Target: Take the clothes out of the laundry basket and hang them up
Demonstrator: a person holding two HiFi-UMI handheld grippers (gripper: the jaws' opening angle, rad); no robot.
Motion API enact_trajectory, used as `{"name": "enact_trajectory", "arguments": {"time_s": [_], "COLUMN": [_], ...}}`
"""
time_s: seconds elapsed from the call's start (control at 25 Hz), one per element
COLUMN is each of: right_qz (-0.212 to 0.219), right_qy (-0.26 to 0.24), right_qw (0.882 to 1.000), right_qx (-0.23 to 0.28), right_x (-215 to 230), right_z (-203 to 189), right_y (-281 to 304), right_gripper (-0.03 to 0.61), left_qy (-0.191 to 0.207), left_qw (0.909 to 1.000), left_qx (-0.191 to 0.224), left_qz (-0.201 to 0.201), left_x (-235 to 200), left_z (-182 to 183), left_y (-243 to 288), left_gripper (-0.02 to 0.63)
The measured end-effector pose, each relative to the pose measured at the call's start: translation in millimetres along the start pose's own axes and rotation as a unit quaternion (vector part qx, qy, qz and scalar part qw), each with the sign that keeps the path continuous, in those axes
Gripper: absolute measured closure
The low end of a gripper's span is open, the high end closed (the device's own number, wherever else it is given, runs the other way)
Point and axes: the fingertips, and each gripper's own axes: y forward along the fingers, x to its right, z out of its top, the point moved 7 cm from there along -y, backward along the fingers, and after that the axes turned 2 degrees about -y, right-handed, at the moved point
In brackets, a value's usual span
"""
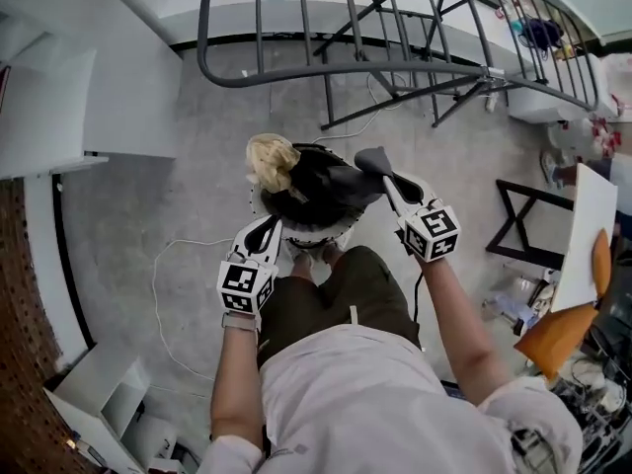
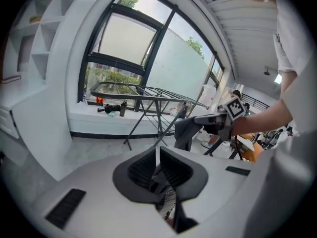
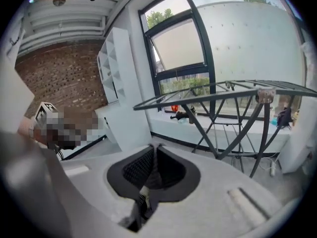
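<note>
Both grippers are clamped on the dark garment [image 1: 321, 191]: the left gripper [image 1: 269, 227] pinches its near edge, the right gripper [image 1: 372, 158] a corner, just over the laundry basket [image 1: 314, 237], likely to open it flat for the drying rack [image 1: 395, 62] ahead of them

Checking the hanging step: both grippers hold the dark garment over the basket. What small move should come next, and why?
Probably lift both together toward the drying rack. The left gripper and right gripper each have jaws shut on the dark garment, which sags onto the laundry basket and is not yet over any rack bar.
</note>
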Motion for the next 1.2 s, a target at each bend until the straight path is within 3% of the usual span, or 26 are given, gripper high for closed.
{"name": "enact_trajectory", "arguments": {"time_s": [0.16, 0.28, 0.44, 0.76, 0.96, 1.08, 1.2], "right_qz": [-0.011, -0.022, -0.032, -0.044, -0.065, -0.078, -0.086], "right_qy": [-0.015, -0.022, -0.032, -0.055, -0.068, -0.073, -0.074], "right_qw": [0.999, 0.996, 0.989, 0.971, 0.961, 0.957, 0.953], "right_qx": [0.044, 0.084, 0.138, 0.23, 0.259, 0.271, 0.281], "right_x": [-8, -12, -20, -52, -66, -73, -78], "right_z": [42, 73, 117, 198, 232, 245, 253], "right_y": [-29, -54, -83, -133, -152, -161, -172], "right_gripper": [0.553, 0.554, 0.554, 0.554, 0.554, 0.554, 0.554], "left_qy": [0.025, 0.042, 0.07, 0.136, 0.139, 0.157, 0.154], "left_qw": [0.9992, 0.9974, 0.993, 0.9754, 0.9677, 0.9666, 0.9753], "left_qx": [0.006, 0.011, 0.012, -0.028, -0.046, -0.058, -0.047], "left_qz": [-0.031, -0.057, -0.094, -0.171, -0.205, -0.194, -0.151], "left_x": [1, 10, 22, 54, 74, 83, 86], "left_z": [17, 33, 48, 53, 45, 42, 50], "left_y": [8, 15, 25, 59, 83, 98, 111], "left_gripper": [0.605, 0.531, 0.522, 0.463, 0.44, 0.417, 0.41]}}
